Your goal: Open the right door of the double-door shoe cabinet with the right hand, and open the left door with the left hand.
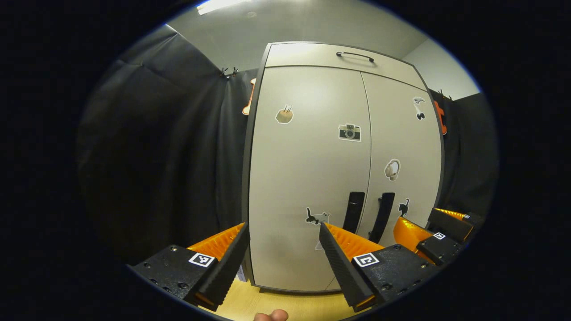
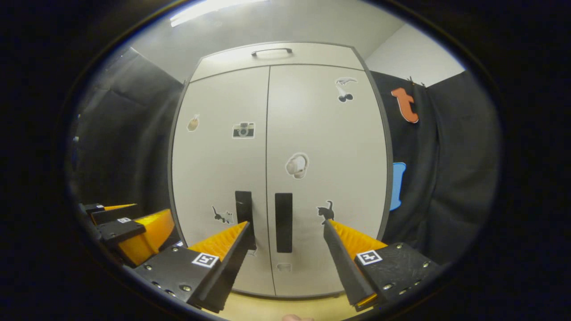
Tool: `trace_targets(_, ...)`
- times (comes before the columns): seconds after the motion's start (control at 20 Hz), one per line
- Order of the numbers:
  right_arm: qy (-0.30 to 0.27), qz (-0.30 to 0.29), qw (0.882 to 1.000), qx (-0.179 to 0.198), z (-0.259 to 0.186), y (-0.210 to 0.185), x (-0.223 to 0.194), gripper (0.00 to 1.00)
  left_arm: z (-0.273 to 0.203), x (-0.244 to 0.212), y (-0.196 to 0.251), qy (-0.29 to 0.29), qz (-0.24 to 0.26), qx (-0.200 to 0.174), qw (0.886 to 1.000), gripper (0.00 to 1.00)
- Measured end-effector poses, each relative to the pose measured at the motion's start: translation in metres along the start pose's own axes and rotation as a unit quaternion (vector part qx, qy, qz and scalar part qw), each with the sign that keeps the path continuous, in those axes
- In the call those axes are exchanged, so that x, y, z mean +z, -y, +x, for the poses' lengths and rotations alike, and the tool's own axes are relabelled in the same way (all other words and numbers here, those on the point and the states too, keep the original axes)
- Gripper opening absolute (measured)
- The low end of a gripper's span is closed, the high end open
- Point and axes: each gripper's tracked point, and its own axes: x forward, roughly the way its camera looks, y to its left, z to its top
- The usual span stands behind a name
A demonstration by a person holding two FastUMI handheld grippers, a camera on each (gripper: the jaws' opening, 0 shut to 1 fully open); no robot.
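Right gripper view frames the right door handle (image 2: 283, 222) between the right gripper's (image 2: 285, 243) wide-spread fingers, seemingly lined up to grasp it (both doors shut), while the left gripper (image 1: 283, 243), equally wide, faces the left door (image 1: 308, 178) with its handle (image 1: 353, 212) just right of its fingers.

This is a staged recording booth, not a lived-in home. Black cloth (image 1: 169, 147) hangs in folds as walls on both sides, pinned up with clips, and a plain pale wall (image 2: 415, 53) and ceiling with a strip light (image 2: 214, 9) rise behind it. A single pale shoe cabinet (image 2: 312, 133), dotted with small stickers, stands on what seems to be a light wooden floor (image 1: 276, 303), though little of it shows.
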Motion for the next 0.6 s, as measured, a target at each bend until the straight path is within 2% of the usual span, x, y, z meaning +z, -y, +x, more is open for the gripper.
trace_targets(0.45, -0.022, -0.018, 1.000, -0.004, 0.053, -0.003, -0.018, 0.96, -0.003, -0.004, -0.047, -0.007, 0.005, 0.055, 0.998, 0.97)
trace_targets(0.6, -0.037, -0.025, 0.999, -0.007, 0.070, -0.005, -0.029, 0.82, -0.006, -0.005, -0.061, -0.009, 0.009, 0.076, 0.997, 0.97)
